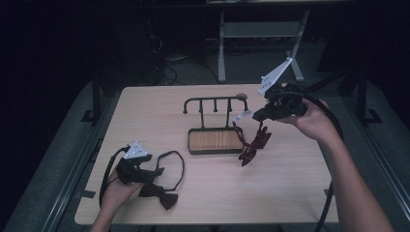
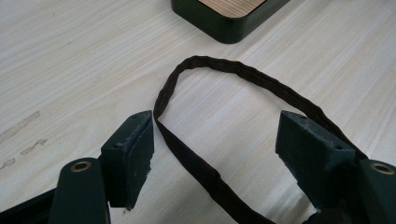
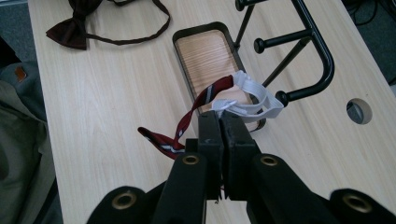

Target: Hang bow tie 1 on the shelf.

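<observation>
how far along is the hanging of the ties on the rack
Nothing hangs fully on the rack yet. In hand: the right tool is shut on the white band of the red striped tie, held beside a peg at the rack's end. Left: looping that band over a peg, then the dark bow tie, whose strap lies on the table between the open left tool jaws.

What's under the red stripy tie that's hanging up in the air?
The red tie dangles from the right gripper. Under it are the table and the rack's tray edge. The table right beneath it is hidden.
</observation>
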`<state>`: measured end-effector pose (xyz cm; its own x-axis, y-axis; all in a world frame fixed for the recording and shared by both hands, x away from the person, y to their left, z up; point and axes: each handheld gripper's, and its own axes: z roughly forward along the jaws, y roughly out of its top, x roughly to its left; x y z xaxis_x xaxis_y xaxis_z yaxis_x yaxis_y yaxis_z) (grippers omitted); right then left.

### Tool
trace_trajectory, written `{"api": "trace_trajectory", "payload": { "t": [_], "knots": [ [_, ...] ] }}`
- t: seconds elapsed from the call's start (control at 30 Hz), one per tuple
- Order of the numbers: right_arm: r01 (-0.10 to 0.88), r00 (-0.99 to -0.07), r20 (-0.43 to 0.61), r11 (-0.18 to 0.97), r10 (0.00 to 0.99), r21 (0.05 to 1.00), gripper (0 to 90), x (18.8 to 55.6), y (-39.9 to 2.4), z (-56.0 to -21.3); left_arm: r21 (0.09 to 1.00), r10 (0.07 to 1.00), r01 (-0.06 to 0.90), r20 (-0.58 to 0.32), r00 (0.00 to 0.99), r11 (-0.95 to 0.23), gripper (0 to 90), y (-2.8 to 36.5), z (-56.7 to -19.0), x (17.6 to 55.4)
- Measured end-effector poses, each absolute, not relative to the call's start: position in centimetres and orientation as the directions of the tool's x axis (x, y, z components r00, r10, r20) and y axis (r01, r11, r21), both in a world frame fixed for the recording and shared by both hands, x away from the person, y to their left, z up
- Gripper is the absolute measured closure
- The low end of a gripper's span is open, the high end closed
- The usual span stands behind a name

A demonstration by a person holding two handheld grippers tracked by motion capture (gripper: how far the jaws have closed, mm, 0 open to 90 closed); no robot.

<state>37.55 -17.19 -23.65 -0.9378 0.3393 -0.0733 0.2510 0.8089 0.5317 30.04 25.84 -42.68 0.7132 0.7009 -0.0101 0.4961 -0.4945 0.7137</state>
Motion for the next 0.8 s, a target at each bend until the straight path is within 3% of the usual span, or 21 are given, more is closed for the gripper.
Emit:
{"api": "trace_trajectory", "payload": {
  "t": [0.8],
  "knots": [
    [0.257, -0.934, -0.08, 0.808, 0.349, 0.531, 87.1, 38.8, -16.8, -22.1, 0.714, 0.701, 0.5, -0.018, 0.713, -0.491, 28.5, 25.7, -42.8, 30.0]
  ]
}}
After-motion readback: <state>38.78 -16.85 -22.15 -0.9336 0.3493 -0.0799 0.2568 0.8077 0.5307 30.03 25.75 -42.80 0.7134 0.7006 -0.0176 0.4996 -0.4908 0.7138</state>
